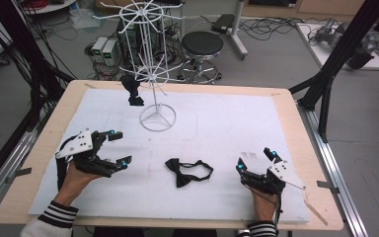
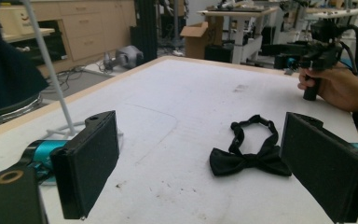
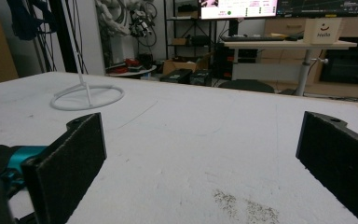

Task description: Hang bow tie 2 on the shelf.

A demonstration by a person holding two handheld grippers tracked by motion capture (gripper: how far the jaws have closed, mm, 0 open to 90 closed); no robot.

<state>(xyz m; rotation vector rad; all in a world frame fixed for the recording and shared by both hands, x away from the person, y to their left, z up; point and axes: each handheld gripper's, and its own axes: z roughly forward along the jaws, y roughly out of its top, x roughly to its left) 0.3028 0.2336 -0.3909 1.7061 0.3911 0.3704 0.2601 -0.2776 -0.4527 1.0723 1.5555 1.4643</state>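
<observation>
A black bow tie (image 1: 187, 172) lies flat on the white mat (image 1: 227, 123), between my two grippers. My left gripper (image 1: 119, 147) hovers to its left, open and holding nothing. In the left gripper view the bow tie (image 2: 249, 156) lies ahead, close to the right-hand jaw, and the left gripper (image 2: 205, 158) stands wide apart. My right gripper (image 1: 255, 159) is to the right of the bow tie, open and holding nothing. The right gripper (image 3: 200, 163) faces bare mat between its jaws. A white wire rack (image 1: 153, 59) stands at the back, with a black item (image 1: 132, 89) hanging from it.
The rack's ring base (image 1: 158, 118) rests on the mat at the back centre, and the ring base (image 3: 87, 97) lies far ahead of the right gripper. The wooden table edge (image 1: 321, 163) borders the mat. A stool (image 1: 202, 47) and cables lie on the floor behind.
</observation>
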